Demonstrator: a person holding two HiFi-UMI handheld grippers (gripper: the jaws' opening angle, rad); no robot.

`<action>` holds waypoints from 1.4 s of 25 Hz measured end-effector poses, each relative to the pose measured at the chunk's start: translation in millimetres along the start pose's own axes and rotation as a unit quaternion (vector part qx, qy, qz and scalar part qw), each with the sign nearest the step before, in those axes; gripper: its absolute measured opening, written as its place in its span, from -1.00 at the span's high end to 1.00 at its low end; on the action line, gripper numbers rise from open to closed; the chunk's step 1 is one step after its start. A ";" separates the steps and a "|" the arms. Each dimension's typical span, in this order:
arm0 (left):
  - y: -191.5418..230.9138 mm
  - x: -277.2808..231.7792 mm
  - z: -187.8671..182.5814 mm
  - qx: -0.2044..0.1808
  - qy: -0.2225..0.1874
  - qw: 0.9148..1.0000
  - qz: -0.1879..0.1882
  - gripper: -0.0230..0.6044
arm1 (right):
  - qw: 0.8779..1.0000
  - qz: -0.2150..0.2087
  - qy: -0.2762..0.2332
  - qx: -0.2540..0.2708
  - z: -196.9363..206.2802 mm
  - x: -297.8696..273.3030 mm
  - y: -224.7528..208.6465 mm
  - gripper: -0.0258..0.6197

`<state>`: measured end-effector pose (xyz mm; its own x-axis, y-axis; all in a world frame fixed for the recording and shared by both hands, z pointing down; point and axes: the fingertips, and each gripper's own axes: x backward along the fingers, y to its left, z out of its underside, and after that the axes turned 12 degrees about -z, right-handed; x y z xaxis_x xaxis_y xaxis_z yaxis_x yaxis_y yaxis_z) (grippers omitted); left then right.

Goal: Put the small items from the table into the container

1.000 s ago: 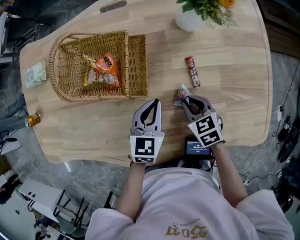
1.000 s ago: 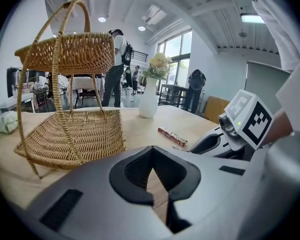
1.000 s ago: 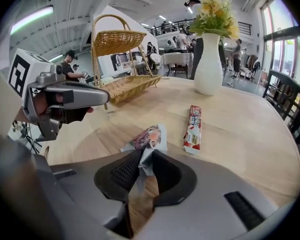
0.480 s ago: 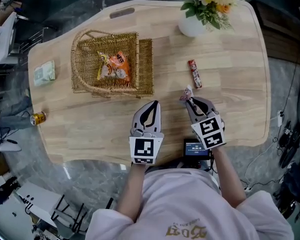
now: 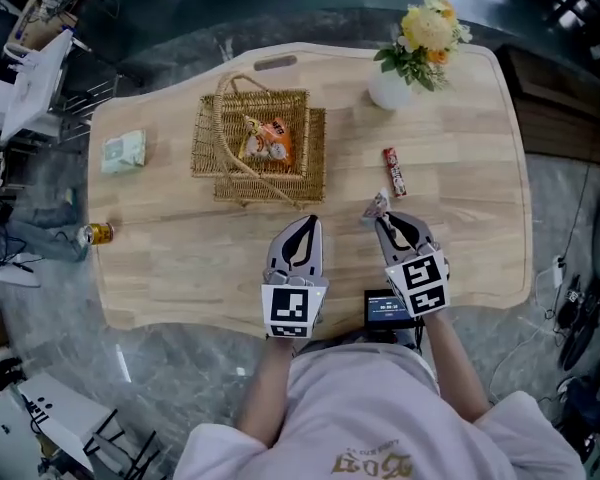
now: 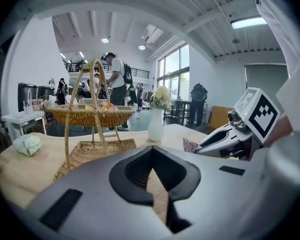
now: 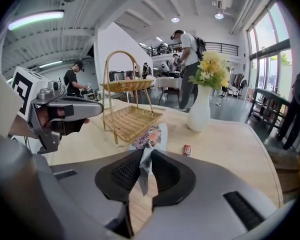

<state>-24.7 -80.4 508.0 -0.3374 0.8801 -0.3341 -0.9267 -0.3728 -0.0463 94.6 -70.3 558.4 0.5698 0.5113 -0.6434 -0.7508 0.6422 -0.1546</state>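
Your right gripper point(image 5: 380, 216), clamped on the small snack packet point(image 5: 376, 203), has lifted it clear of the bench point(image 5: 470, 178), ready to carry to the wicker basket point(image 5: 315, 158), while your left gripper point(image 5: 306, 224) hangs closed and empty.

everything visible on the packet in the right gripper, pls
The snack packet is small, crinkled foil, silvery-grey at the seam, with pink and orange print on the body. The right gripper is shut on its flat end seam, so the body sticks out past the tips. It appears to hang clear of the wooden table, and nothing else touches it. The print is too small to read.
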 end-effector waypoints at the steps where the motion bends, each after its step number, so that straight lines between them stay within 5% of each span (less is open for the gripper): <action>1: 1.8 3.8 -5.9 -0.004 -0.008 1.000 -0.003 0.95 | 1.000 0.004 -0.005 0.007 -4.9 3.2 3.1 0.69; 17: 74.1 45.5 -75.3 -0.011 -0.095 0.991 -0.095 0.95 | 0.994 0.031 -0.093 0.055 -94.3 24.6 24.6 0.69; 35: 135.1 40.5 -81.0 0.014 -0.105 0.980 -0.169 0.95 | 0.983 -0.034 -0.164 0.082 -195.3 -16.6 48.6 0.69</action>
<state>-150.2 -118.9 411.9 -0.0337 0.9941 -0.1032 -0.9947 -0.0435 -0.0936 -16.6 -159.2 415.1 0.7138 0.6032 -0.3559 -0.6588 0.7507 -0.0491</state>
